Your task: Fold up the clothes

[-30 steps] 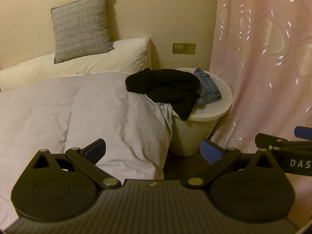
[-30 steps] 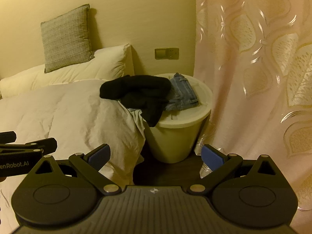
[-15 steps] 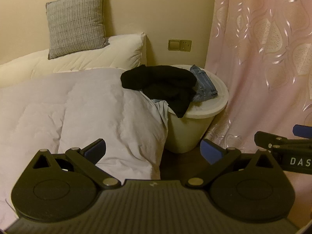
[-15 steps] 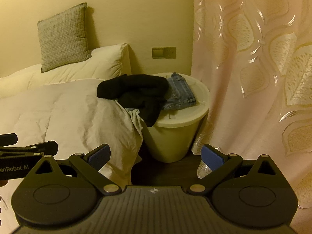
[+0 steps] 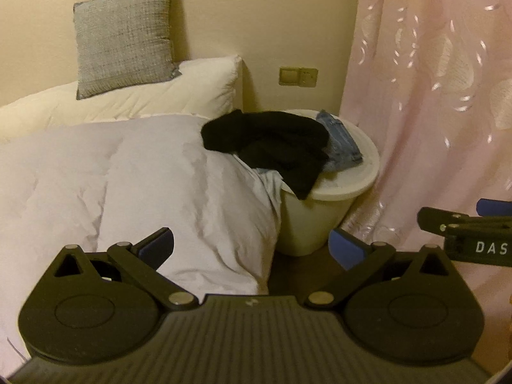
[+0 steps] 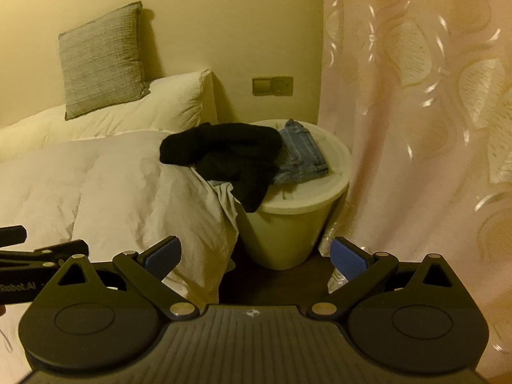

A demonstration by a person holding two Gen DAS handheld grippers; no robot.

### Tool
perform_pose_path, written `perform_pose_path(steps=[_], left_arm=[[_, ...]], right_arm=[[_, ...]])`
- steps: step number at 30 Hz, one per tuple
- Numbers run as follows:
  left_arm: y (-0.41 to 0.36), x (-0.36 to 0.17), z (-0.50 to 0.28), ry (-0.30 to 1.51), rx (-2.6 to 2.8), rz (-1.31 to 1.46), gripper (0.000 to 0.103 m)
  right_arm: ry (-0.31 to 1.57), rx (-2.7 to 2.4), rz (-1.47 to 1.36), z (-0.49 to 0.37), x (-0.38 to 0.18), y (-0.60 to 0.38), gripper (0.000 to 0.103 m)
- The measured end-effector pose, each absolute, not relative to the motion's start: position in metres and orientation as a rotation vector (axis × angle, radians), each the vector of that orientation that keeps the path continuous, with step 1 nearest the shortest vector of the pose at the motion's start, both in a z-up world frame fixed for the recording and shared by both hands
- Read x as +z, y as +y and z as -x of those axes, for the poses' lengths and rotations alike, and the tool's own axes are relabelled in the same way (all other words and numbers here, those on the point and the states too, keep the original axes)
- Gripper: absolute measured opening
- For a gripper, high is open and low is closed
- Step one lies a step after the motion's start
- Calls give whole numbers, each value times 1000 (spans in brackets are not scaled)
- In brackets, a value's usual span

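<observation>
- Clothes wait far ahead; nearest, my left gripper and right gripper hover with jaws spread, empty.
- Farther, the rumpled white duvet could get pinched accidentally.
- Farthest, the limp black knit garment overlaps the folded blue denim piece on the round cream bin lid; tugging it may drag denim off.

Warm dim light falls on a cream wall, a pink patterned curtain and dark floor.

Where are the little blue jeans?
The blue jeans lie on top of the round cream bin beside the bed, right of the black garment that partly covers them, with the pink curtain on their right.
</observation>
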State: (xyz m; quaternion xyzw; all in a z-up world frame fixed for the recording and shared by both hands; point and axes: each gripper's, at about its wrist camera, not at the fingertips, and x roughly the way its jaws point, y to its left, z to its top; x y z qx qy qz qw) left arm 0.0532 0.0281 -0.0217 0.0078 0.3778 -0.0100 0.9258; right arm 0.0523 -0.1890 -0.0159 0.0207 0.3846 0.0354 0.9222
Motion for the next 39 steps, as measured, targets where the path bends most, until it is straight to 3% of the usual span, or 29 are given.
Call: perform_pose_path(steps=[12,20,39], left_arm=[[40,-55,-115,849,83,-102,101],[24,-65,-175,865,25,-19,102],[-8,-129,-408,949,43,-65,102]], right_arm=[[753,122,-111,-121,-39,-205,102],[755,195,-90,-189,-58,-210,102],[980,285,-89,-429,-133,-231,102]])
